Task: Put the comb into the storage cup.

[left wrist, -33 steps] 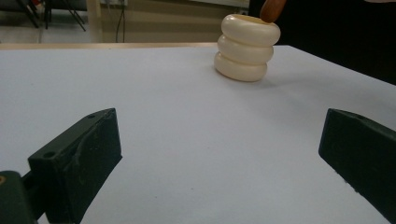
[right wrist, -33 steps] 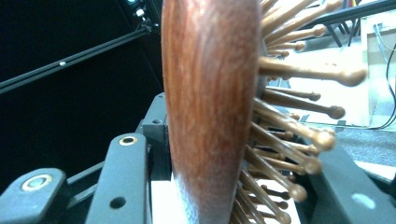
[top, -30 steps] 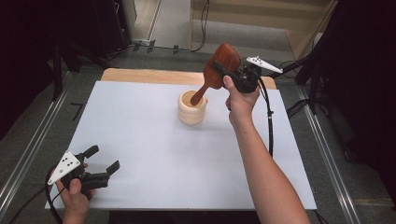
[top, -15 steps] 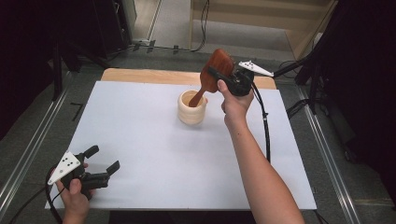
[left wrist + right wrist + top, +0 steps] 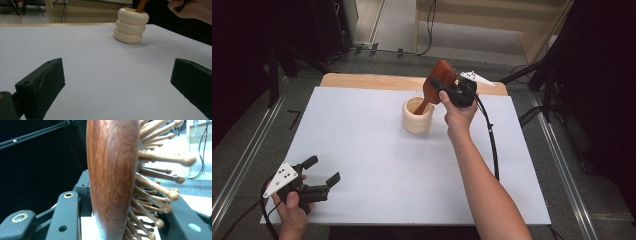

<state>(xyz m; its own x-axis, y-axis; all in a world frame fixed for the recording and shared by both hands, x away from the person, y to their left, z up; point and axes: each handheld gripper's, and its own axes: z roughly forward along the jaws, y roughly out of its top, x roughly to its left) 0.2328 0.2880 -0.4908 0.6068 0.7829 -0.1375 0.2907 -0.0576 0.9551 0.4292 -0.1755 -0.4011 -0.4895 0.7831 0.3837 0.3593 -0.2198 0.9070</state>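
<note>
Just above the middle of the high view, our right tongs [image 5: 451,89] pinch the wooden hairbrush [image 5: 438,82] by its head, one jaw on the smooth back and one among the pins, which leaves the handle free to point down into the cream ribbed cup [image 5: 417,115]. The brush leans, its handle tip inside the cup's mouth, so we judge it is being stood there. Our left tongs [image 5: 319,174] rest spread and empty at the lower left of the white worktop [image 5: 377,165], well apart.

grey floor [image 5: 397,30], wood shelf [image 5: 492,25], dark surrounds
</note>
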